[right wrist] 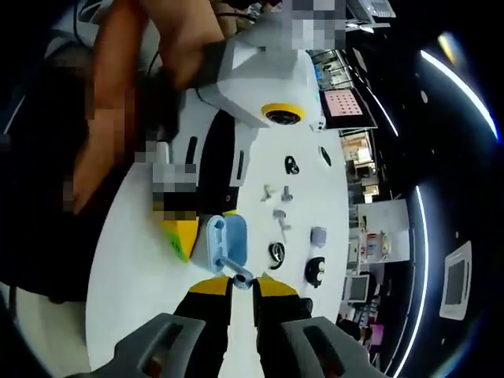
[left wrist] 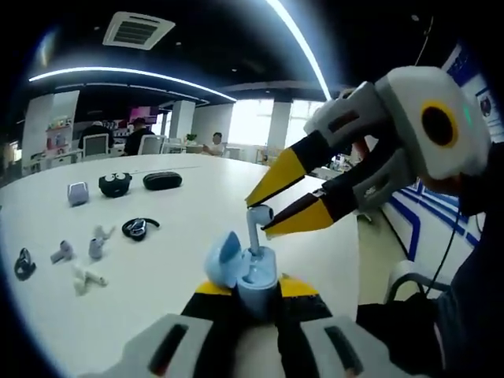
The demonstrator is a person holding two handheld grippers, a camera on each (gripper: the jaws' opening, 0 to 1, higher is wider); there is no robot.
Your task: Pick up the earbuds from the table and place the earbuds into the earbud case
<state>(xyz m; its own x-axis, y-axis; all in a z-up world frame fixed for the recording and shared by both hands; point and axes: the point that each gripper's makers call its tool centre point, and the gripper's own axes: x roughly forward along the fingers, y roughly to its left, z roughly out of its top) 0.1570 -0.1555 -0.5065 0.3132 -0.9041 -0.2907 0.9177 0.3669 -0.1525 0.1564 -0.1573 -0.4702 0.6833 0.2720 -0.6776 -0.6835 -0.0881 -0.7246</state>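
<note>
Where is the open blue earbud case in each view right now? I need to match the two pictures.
Left gripper view: blue earbud case bottom center, clamped between the left gripper, lid open to the left.
Right gripper view: the case center, just above the right gripper.
Shared landmark: the white earbud held by the right gripper at the case.

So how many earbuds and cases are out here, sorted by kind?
Cases: 4: blue case in the left claw, lavender case, round black case, long black case.
Black ear-hook earbuds: 2.
Pale stem earbuds: 5: four loose, one held earbud in the right claw.
Total: 11.
</note>
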